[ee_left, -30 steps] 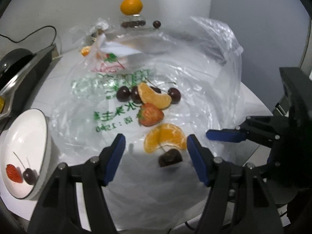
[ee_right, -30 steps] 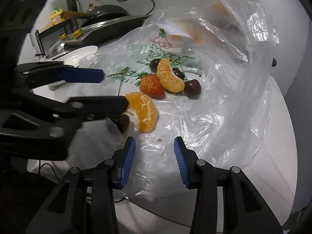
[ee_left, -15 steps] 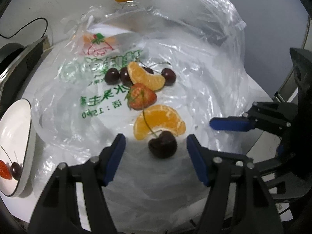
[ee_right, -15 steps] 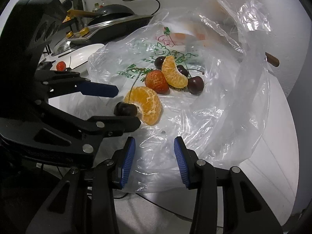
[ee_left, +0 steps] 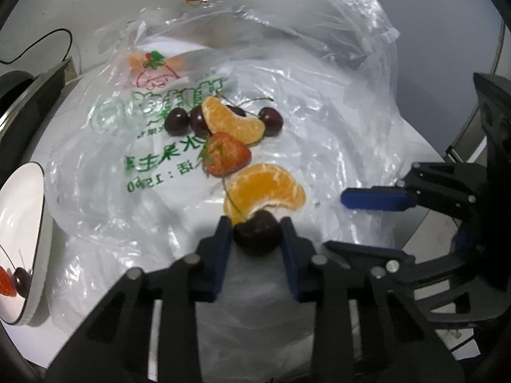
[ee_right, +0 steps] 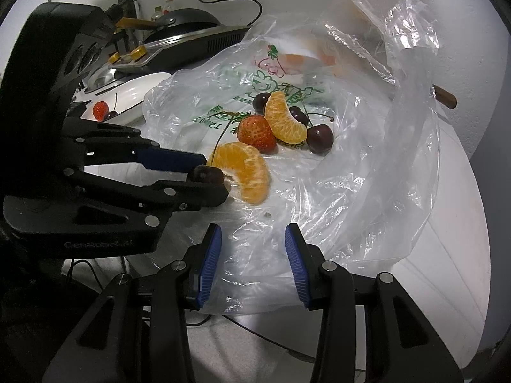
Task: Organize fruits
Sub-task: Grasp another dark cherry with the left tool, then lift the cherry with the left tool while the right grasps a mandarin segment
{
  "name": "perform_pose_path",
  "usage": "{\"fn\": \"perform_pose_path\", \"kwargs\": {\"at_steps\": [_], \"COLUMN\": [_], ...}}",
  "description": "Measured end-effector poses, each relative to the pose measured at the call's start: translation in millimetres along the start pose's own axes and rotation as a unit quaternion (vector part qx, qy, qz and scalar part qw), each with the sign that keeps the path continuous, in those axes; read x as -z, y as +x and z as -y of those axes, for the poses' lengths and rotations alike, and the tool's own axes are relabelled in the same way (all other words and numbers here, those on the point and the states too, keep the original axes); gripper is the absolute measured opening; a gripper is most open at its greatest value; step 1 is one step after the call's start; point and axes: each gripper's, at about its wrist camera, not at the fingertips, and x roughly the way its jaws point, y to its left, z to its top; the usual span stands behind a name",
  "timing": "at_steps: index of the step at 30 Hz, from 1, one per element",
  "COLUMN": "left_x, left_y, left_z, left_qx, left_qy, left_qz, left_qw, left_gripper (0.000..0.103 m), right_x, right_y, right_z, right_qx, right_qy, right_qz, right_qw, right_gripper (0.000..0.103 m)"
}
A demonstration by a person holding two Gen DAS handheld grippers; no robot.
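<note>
White plate (ee_left: 22, 210) holds a strawberry (ee_left: 4, 282) and cherry (ee_left: 21, 279) (touching).

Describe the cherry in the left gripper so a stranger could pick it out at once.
Start at the clear plastic bag with green print, spread over the white table, where loose fruit lies. Nearest the camera sits a clump of orange segments; against its near edge is one dark cherry. Unlike the other cherries clustered farther back, this one sits alone between the left gripper's blue fingers.
</note>
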Motion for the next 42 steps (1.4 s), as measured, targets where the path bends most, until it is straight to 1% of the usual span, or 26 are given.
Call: {"fn": "perform_pose_path", "kwargs": {"at_steps": [8,18,28,37,42], "left_x": [4,4,5,7,9], "left_y": [-4,-26,-52,-64,-67], "left_z": [1,-3,-14,-33,-42], "left_qx": [0.004,0.007,0.003,-0.008,-0.005], "left_qy": [0.004,0.001,-0.004,-0.018,-0.025], "left_qz": [0.004,0.022,0.042,0.052,0.055], "left_qw": [1.0000,0.9997,0.9991,0.9984,0.9982], "left_gripper": [0.030,0.030,0.030,0.030,0.030], "right_x": [0,-3,-19,-39,-47], "right_y": [0,2,8,19,30], "right_z": [-1,-1,1,0,-5], "right_qx": [0.001,0.004,0.014,0.008,0.006], "right_qy": [0.001,0.003,0.009,0.020,0.016], "right_qz": [0.000,-0.005,-0.003,0.005,-0.001], "right_qw": [1.000,1.000,1.000,1.000,1.000], "right_gripper": [0.044,0.044,0.044,0.045,0.047]}}
